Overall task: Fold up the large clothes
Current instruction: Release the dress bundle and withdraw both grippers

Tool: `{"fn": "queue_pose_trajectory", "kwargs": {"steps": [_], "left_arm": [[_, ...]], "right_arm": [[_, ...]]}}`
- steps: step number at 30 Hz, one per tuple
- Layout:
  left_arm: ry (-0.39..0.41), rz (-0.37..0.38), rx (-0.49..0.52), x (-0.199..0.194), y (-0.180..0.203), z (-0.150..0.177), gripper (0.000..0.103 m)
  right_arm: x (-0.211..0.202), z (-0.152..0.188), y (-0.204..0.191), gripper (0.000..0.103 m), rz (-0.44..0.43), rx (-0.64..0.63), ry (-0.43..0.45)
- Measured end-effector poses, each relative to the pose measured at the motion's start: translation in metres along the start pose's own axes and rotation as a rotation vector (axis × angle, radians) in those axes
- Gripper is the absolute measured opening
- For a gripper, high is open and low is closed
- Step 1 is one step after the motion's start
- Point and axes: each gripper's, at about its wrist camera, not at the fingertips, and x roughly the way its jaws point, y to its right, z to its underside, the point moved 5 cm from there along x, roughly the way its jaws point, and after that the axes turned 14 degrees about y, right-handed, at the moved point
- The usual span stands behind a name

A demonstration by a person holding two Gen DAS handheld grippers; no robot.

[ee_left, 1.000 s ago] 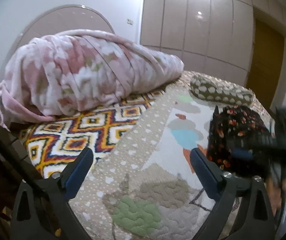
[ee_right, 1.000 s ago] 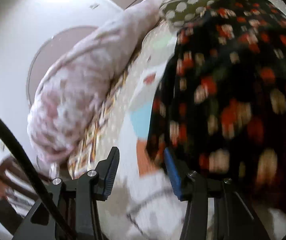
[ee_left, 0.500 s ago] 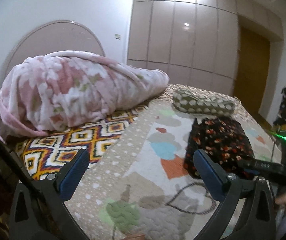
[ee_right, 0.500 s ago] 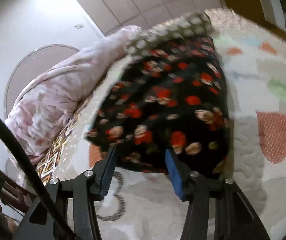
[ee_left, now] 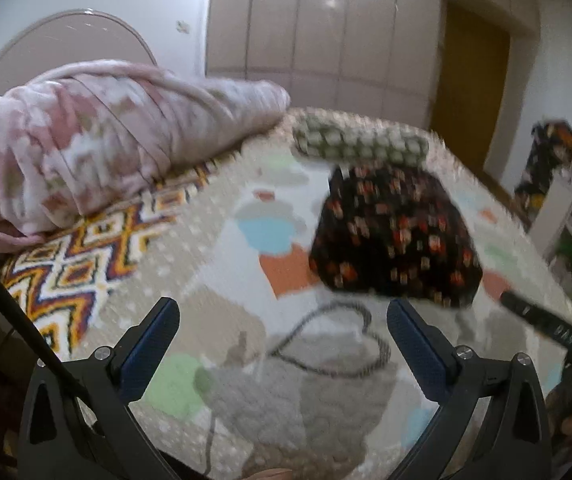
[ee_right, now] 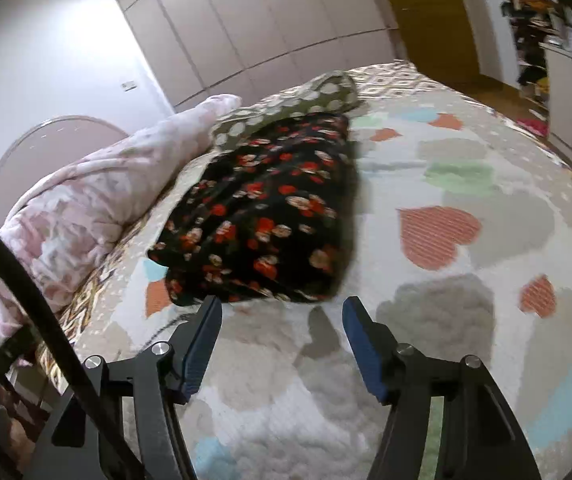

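A folded black garment with red and cream flowers point(ee_left: 395, 236) point(ee_right: 262, 216) lies flat on the bed's quilt point(ee_left: 293, 392) point(ee_right: 465, 280), just in front of a folded olive polka-dot piece point(ee_left: 359, 144) point(ee_right: 289, 104). My left gripper point(ee_left: 282, 316) hangs open over the quilt, short of the floral garment, nothing between its blue pads. My right gripper point(ee_right: 282, 312) sits just before the garment's near edge, its jaws opening and empty. Part of the right gripper's body point(ee_left: 545, 324) shows at the right edge of the left wrist view.
A bundled pink and white blanket point(ee_left: 106, 140) point(ee_right: 86, 208) lies at the bed's left over a zigzag-patterned cover point(ee_left: 82, 264). Wardrobe doors point(ee_left: 325, 28) and a wooden door point(ee_left: 469, 92) stand behind. Shelves with clutter point(ee_right: 565, 60) line the right wall.
My right gripper has pulled back from the floral garment, which now lies free on the quilt, and its jaws have widened. The left gripper has drifted, staying open.
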Motion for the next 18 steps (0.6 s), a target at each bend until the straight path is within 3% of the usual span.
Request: {"fn": "queue_pose_trajectory", "kwargs": {"steps": [5, 18], "left_arm": [[-0.076, 0.009, 0.002, 0.006, 0.013, 0.023, 0.103], [-0.138, -0.03, 0.004, 0.014, 0.012, 0.041, 0.103]], "right_arm": [[-0.009, 0.003, 0.001, 0.071, 0.062, -0.052, 0.001], [0.004, 0.02, -0.02, 0.077, 0.105, -0.174, -0.053]]}}
